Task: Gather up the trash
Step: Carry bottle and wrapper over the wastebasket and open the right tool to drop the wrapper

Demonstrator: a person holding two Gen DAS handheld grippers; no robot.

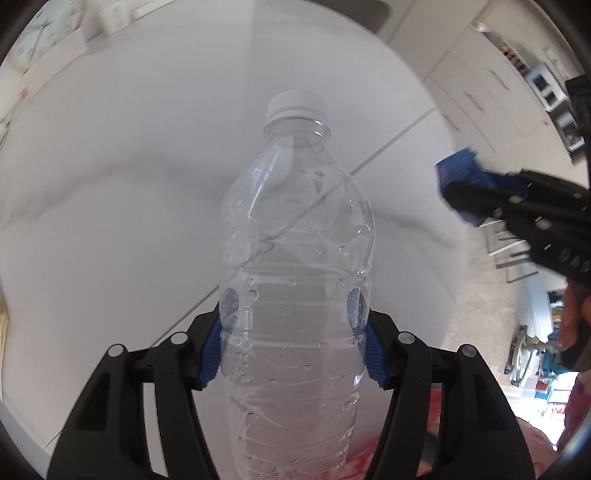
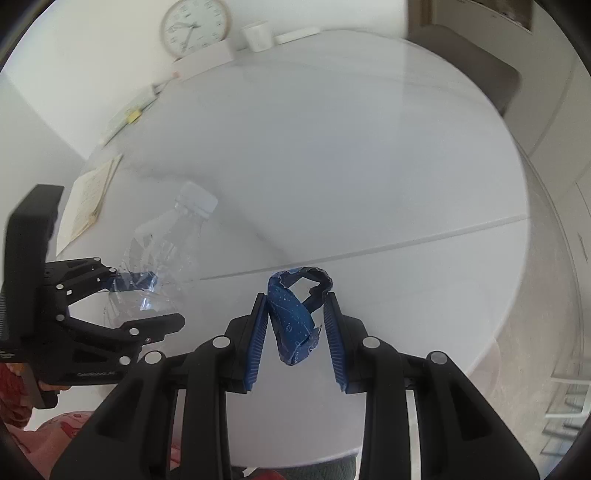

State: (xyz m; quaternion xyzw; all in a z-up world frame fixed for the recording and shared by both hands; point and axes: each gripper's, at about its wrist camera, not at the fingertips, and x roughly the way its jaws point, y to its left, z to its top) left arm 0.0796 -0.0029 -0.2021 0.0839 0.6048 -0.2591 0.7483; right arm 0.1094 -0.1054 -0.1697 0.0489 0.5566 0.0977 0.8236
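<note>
- Bottle (image 1: 295,266): a clear plastic one with a white cap (image 1: 297,105), dented, droplets inside, held in my left claw (image 1: 293,347) above the white worktop (image 1: 129,166).
- My left claw's blue pads (image 1: 210,354) press the bottle's ribbed lower body from both sides, so this claw is closed on it.
- From the right wrist view, the bottle (image 2: 162,251) tilts with its cap pointing up and away from me, and my left claw (image 2: 144,299) reaches in from the left.
- Crumpled dark blue wrapper (image 2: 295,317) with pale speckles sits between the blue pads of my right claw (image 2: 295,332); that claw grips it, lifted off the worktop.
- Farther back on the worktop (image 2: 332,147), a paper booklet (image 2: 88,199) lies at the left edge.
- At the far edge stand a round clock (image 2: 195,26) and a white cup (image 2: 257,35).
</note>
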